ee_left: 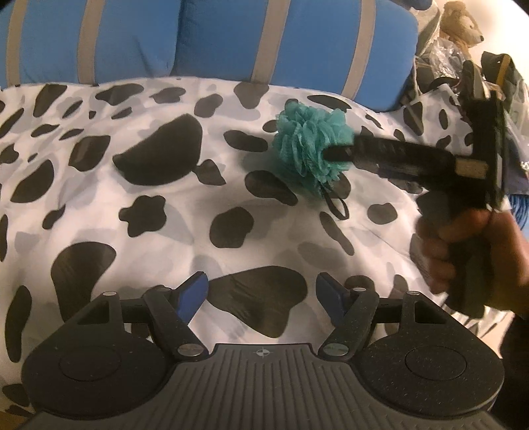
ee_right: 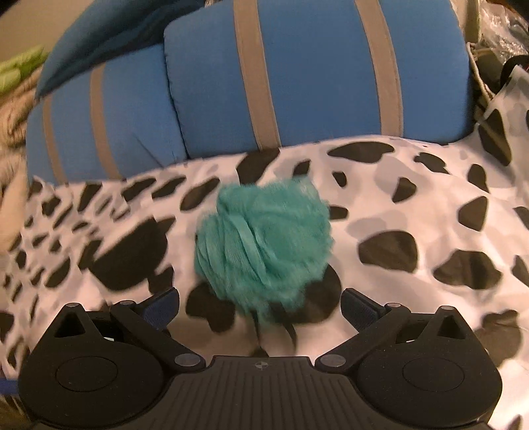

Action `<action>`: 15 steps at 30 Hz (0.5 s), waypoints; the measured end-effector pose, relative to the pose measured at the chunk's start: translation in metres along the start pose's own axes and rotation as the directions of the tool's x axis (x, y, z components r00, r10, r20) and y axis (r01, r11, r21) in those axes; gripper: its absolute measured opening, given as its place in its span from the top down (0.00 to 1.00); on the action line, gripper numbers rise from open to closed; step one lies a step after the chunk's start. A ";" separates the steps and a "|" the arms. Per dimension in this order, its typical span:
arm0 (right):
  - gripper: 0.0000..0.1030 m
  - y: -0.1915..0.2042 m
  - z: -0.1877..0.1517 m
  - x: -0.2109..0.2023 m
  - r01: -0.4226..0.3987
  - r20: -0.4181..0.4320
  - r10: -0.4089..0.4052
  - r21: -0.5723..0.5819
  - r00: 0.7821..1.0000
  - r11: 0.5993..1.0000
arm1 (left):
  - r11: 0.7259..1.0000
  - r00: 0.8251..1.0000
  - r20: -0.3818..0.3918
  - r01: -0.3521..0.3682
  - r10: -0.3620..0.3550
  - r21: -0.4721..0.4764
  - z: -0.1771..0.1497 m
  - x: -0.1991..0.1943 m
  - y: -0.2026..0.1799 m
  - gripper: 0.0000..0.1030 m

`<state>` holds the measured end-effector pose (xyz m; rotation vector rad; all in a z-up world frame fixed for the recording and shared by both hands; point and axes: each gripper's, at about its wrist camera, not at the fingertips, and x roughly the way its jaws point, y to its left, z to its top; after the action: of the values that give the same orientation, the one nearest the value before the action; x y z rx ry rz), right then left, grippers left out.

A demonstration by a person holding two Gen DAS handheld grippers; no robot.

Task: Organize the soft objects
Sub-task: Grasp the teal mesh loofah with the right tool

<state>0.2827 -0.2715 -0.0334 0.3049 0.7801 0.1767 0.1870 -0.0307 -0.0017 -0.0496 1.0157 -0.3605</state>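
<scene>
A teal mesh bath pouf (ee_left: 309,145) lies on the cow-print blanket (ee_left: 132,205), its black loop cord trailing toward me. In the right wrist view the pouf (ee_right: 264,244) sits just ahead of my right gripper (ee_right: 259,306), whose jaws are wide open around its near side without gripping it. In the left wrist view the right gripper (ee_left: 334,153) reaches in from the right with its tip at the pouf, held by a hand (ee_left: 463,251). My left gripper (ee_left: 261,292) is open and empty, low over the blanket, well short of the pouf.
Blue pillows with grey stripes (ee_left: 231,36) line the back of the bed and also show in the right wrist view (ee_right: 314,76). A brown teddy bear (ee_left: 461,21) and a cluttered pile of bags (ee_left: 463,72) sit at the far right.
</scene>
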 end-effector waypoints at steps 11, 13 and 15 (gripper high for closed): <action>0.00 -0.030 0.035 0.037 -0.025 0.002 0.025 0.263 1.000 0.965 | 0.999 0.999 -0.012 0.049 -0.049 0.014 0.000 -0.007 -0.007 0.31; 0.00 -0.036 0.036 0.048 -0.027 -0.006 0.030 0.299 1.000 0.954 | 0.999 0.999 -0.011 0.052 -0.052 0.005 0.002 -0.007 -0.006 0.31; 0.00 -0.042 0.036 0.060 -0.021 -0.018 0.029 0.336 0.999 0.942 | 0.999 0.999 -0.010 0.053 -0.053 -0.005 0.004 -0.006 -0.004 0.31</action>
<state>0.3517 -0.3022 -0.0630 0.6375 0.8283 0.0694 0.1861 -0.0334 0.0067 -0.0795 1.0264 -0.4071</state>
